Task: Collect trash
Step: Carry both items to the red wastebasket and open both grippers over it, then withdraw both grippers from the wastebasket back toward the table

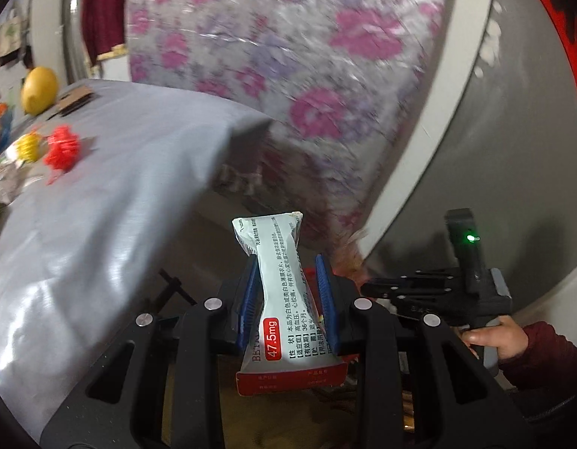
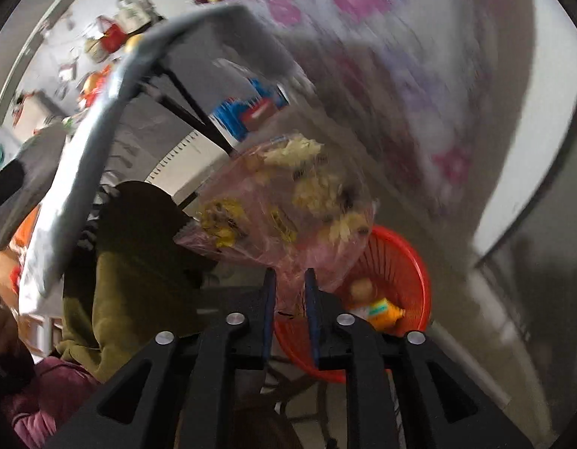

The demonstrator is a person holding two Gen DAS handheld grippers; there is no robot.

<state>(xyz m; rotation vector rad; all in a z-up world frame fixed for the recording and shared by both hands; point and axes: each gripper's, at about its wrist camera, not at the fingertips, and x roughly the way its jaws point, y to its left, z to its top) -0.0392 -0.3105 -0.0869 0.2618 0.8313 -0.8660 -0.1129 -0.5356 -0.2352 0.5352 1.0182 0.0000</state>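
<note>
A crushed white and red medicine box [image 1: 273,247] printed "47.5mg" stands upright between the blue pads of my left gripper [image 1: 286,262], which is shut on its pinched middle, out past the table's corner. My right gripper [image 2: 289,275] is shut on the bunched neck of a clear pinkish plastic bag [image 2: 288,202] holding yellowish scraps. The bag hangs just above and left of a red slatted basket [image 2: 397,258] on the floor, which holds an orange-yellow packet [image 2: 382,312] and a pale round item [image 2: 361,288]. The right wrist view is blurred.
A grey-covered table [image 1: 101,187] fills the left, carrying a red tassel ball [image 1: 61,147], a yellow one [image 1: 26,147], a yellow fruit [image 1: 39,89] and cardboard [image 1: 75,99]. A floral plastic-wrapped sheet [image 1: 288,56] stands behind. An olive garment [image 2: 131,262] hangs beside the table.
</note>
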